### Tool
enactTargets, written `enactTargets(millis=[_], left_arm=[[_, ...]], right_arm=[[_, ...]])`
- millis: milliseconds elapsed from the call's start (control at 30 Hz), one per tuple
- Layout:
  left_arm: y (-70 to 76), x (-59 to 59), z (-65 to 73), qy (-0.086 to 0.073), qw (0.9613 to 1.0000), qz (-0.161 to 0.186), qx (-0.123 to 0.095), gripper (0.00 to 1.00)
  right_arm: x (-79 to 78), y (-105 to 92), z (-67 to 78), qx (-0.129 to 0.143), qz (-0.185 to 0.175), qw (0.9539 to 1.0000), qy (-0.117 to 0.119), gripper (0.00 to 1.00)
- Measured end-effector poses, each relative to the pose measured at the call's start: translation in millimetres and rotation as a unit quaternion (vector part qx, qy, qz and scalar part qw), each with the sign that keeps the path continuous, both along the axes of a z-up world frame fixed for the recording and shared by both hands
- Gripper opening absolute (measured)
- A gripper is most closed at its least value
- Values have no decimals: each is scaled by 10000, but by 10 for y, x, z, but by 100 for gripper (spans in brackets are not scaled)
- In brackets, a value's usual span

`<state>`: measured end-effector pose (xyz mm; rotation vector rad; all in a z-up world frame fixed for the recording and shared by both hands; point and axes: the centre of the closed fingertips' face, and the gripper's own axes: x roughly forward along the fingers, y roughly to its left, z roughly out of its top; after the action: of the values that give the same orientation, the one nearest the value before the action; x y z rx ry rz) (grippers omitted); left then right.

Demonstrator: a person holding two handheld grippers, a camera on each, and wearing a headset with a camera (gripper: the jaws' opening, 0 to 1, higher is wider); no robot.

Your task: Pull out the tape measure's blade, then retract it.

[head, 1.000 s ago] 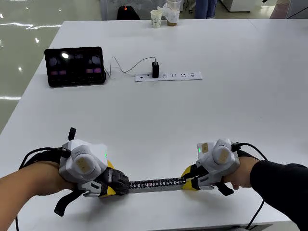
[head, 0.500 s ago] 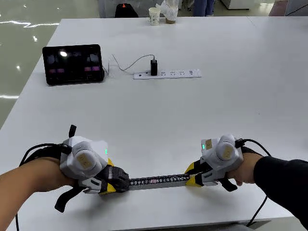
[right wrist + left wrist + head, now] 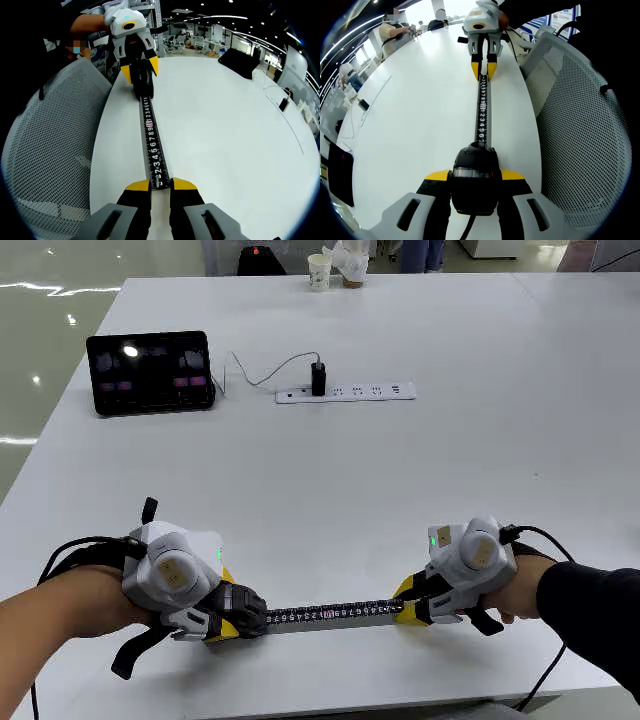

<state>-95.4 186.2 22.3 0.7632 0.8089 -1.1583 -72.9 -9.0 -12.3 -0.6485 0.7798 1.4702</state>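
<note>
Left gripper (image 3: 228, 614): clenched around the black tape measure (image 3: 475, 180), which sat at the near edge of the white table (image 3: 420, 470).
Right gripper (image 3: 160, 185): pinched on the tip of the blade (image 3: 151, 135).
Blade: pulled out – it ran straight between the two grippers, numbers up.
Far side: tablet (image 3: 151, 372) and power strip (image 3: 345, 393) – well apart from the grippers.

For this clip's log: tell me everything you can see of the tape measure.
The tape measure has a chunky black case, plastic or rubber by its look, clamped in the yellow-tipped jaws of the left gripper. Its blade is pulled out: a dark strip with white numerals and a red mark, running straight along the near edge of the white table. The right gripper pinches the blade's free end. Whether the blade rests on the table cannot be told.
</note>
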Motion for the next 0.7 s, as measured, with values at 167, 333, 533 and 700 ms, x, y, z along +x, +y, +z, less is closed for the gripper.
enactTargets(millis=[167, 333, 533, 700], left_arm=[[1, 0, -2, -1, 10000, -1, -1, 29], [3, 1, -7, -4, 10000, -2, 2, 29], [5, 3, -12, -6, 10000, -1, 3, 29], [7, 2, -13, -22, 10000, -2, 7, 29]], right_arm=[[-3, -49, 2, -17, -24, 10000, 24, 10], [3, -79, 6, -28, -33, 10000, 24, 10], [24, -124, -5, -54, -42, 10000, 14, 10], [36, -175, -10, -70, -79, 9999, 16, 10]])
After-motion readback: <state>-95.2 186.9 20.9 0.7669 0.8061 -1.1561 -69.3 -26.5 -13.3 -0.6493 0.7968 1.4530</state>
